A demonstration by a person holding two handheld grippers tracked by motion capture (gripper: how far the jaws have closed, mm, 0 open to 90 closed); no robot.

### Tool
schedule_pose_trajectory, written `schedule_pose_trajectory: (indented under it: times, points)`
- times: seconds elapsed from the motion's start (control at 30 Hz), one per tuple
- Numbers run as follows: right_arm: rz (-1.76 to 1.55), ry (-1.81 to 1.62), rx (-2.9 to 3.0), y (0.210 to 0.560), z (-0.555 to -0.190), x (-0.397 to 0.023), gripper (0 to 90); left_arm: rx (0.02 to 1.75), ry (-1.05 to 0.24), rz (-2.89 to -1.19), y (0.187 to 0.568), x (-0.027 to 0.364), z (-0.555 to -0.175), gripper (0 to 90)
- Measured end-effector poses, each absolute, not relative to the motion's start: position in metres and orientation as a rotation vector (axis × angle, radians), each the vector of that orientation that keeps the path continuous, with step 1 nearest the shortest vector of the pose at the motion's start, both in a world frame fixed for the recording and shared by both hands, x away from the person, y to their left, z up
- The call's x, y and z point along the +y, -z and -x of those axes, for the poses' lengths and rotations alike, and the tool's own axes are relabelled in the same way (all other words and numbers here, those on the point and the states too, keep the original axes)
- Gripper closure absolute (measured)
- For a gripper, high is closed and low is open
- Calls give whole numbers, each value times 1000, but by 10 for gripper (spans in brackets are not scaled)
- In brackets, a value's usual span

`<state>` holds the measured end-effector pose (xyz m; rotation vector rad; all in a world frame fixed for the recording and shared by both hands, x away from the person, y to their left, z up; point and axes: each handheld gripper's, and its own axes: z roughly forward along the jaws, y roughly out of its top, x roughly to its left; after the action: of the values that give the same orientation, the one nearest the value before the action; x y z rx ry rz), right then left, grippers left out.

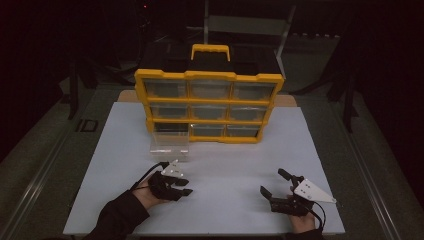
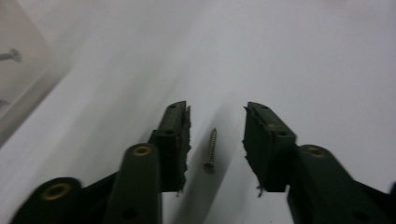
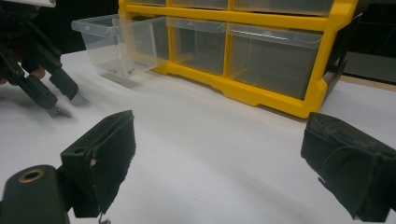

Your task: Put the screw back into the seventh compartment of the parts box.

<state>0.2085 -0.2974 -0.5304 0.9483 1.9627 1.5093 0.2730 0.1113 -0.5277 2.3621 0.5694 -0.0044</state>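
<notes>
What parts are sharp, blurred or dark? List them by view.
High view: dim, black surroundings, white table brightest. Left gripper view: screw fairly sharp, its shadow falling toward the camera; drawer blurred. Right gripper view: yellow cabinet clear, near pads soft.

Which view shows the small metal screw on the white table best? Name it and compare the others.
The left gripper view: the small metal screw lies sharp between the left gripper's open jaws, untouched. The right gripper view shows a faint glint beneath that gripper; from the high view I cannot make it out.
</notes>
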Motion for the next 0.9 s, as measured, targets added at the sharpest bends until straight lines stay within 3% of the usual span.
schedule_pose_trajectory:
  times: [0.3,0.7,0.9]
  points:
    - [-949,-1510,1964,531,-209,-297,100,536,14,-2419,535,104,-273,749]
    - [-948,-1511,1963,530,-208,-297,100,528,20,-2445,535,102,-273,849]
    - [-947,-1510,1964,530,-208,-297,101,525,24,-2451,535,102,-274,859]
